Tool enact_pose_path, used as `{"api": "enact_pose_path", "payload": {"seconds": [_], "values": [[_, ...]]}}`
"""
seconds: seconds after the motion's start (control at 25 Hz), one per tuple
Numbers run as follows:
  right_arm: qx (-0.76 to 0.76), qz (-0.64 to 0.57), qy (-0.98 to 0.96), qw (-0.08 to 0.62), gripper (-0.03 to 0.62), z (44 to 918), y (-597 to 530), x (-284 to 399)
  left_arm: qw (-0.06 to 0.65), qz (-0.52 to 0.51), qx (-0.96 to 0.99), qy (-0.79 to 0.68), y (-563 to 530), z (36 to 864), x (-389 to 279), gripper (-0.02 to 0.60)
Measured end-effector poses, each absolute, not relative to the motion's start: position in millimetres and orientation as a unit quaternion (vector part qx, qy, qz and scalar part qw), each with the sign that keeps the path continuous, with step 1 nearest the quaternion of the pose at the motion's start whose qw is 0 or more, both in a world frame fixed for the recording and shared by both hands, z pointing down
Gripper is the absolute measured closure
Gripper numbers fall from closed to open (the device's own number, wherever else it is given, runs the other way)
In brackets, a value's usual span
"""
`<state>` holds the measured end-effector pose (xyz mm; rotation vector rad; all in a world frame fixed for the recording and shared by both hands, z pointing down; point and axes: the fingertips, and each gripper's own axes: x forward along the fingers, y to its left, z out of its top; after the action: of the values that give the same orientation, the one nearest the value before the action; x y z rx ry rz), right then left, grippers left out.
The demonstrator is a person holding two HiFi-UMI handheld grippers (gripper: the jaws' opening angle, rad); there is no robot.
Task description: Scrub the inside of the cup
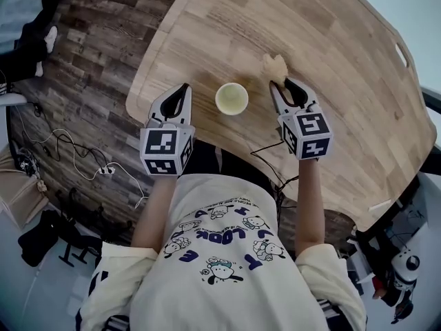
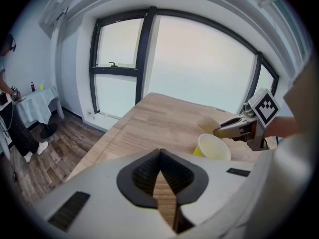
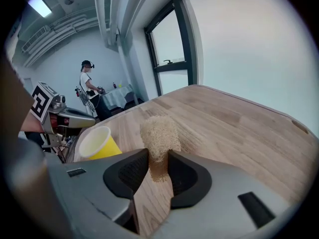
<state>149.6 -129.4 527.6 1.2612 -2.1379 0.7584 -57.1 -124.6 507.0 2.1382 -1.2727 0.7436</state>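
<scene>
On the table (image 1: 344, 61), the cup (image 1: 231, 98) stands between the clenched left gripper (image 1: 185, 87) and right gripper (image 1: 282, 83) grasping what seems a scrubber (image 1: 274, 66).

Head view: the cup (image 1: 231, 98) stands on the table (image 1: 344, 67), near its 6 o'clock edge. The left gripper (image 1: 185, 88) sits at the cup's 9 o'clock, the right gripper (image 1: 280, 83) at its 3 o'clock. The scrubber (image 1: 274, 65), between the right gripper's jaws, lies at the cup's 2 o'clock.

The person's cream T-shirt (image 1: 227, 254) is showing big blue letters, upside down, seemingly reading "LOOK"; the smaller print arching around them is blurring beyond reading.
</scene>
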Motion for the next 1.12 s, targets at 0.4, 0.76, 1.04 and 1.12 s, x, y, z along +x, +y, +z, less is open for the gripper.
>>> {"api": "enact_pose_path", "payload": {"seconds": [0.4,0.76,1.04,1.12], "values": [[0.477,0.28,-0.791,0.262,0.471,518,-124,130,0.264,0.266,0.825,-0.424,-108,510,-50,0.555],[0.487,0.289,-0.784,0.255,0.473,518,-117,123,0.262,0.283,0.859,-0.337,-85,522,-29,0.436],[0.489,0.297,-0.78,0.253,0.471,520,-114,118,0.259,0.293,0.873,-0.291,-72,529,-15,0.366],[0.489,0.298,-0.78,0.252,0.471,520,-113,117,0.267,0.296,0.875,-0.276,-68,532,-11,0.327]]}}
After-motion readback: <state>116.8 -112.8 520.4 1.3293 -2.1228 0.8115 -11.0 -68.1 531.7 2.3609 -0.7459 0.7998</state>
